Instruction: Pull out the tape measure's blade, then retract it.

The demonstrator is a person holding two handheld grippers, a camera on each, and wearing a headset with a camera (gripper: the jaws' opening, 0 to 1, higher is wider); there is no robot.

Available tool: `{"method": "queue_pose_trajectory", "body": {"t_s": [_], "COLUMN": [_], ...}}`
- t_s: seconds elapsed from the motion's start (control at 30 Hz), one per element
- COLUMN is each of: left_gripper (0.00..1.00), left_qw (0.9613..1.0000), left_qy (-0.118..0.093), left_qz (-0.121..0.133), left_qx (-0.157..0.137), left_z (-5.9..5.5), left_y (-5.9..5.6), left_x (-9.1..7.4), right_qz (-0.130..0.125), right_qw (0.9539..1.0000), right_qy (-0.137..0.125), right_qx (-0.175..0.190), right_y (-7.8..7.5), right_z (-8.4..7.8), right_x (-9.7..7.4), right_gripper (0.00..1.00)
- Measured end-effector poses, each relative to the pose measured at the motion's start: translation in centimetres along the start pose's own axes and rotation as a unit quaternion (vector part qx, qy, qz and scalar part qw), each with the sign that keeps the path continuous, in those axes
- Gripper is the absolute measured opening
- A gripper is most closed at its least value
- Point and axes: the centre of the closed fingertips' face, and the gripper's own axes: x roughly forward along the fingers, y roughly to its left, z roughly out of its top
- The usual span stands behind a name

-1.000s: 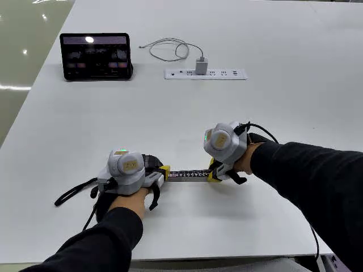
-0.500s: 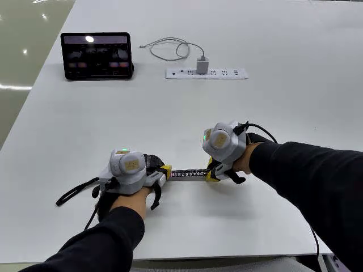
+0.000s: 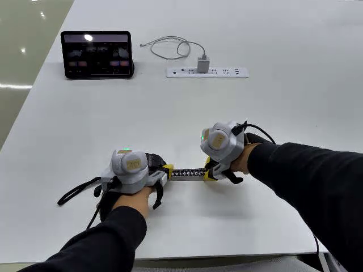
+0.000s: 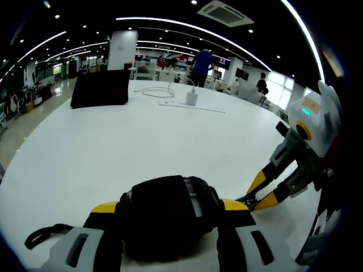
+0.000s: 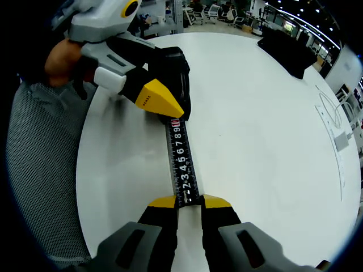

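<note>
HOLDING THE LINE: A person at a white desk (image 3: 238, 107) works a tape measure between two hand-held grippers. The left gripper (image 4: 170, 207) has its jaws clamped on either side of the black case (image 4: 165, 226), which sits low at the near side of the desk. The right gripper (image 5: 189, 202) has its jaws pinched together on the tip of the blade (image 5: 181, 153). Only a short run of blade is out, straight and low over the desk between the two grippers, with its printed numbers facing up and a red figure just at the case mouth. A tablet (image 3: 97, 54) and a power strip (image 3: 207, 72) lie well apart at the far side.

The weak point, by the look of it, is the right-hand hold. The yellow jaw tips meet on a thin, slick strip of metal, and the spring in the case is likely pulling against them. If that pinch loosens or the pull is jerked, the blade could slide free and whip back into the case. A pull that drifts sideways or upward off the line of the case mouth could kink or twist the blade. It could also turn the case in the left jaws, which grip its rounded sides. On the return, letting go early would send the tip slamming home rather than riding back under control
</note>
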Motion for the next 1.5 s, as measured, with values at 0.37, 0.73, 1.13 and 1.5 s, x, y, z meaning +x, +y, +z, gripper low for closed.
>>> {"method": "queue_pose_trajectory", "body": {"t_s": [0.37,0.73,1.13,1.5], "left_gripper": [0.64,0.64,0.63,0.63], "left_qw": [1.0000,1.0000,1.0000,0.9999], "left_qy": [-0.001,0.000,-0.002,0.006], "left_qz": [-0.004,-0.005,-0.007,-0.014], "left_qx": [0.002,0.002,0.001,-0.003], "left_z": [0.0,0.0,-0.1,-0.1], "left_y": [-0.1,-0.1,-0.1,-0.1], "left_x": [0.0,0.0,-0.1,-0.1], "right_qz": [-0.001,-0.002,-0.003,-0.001], "right_qw": [1.0000,1.0000,0.9999,0.9998], "right_qy": [0.000,-0.005,-0.010,-0.018], "right_qx": [0.000,0.002,0.002,0.004], "right_y": [0.2,0.3,0.5,0.6], "right_z": [0.7,1.2,1.8,2.1], "right_x": [0.4,0.7,0.9,1.0], "right_gripper": [0.11,0.10,0.10,0.10]}}
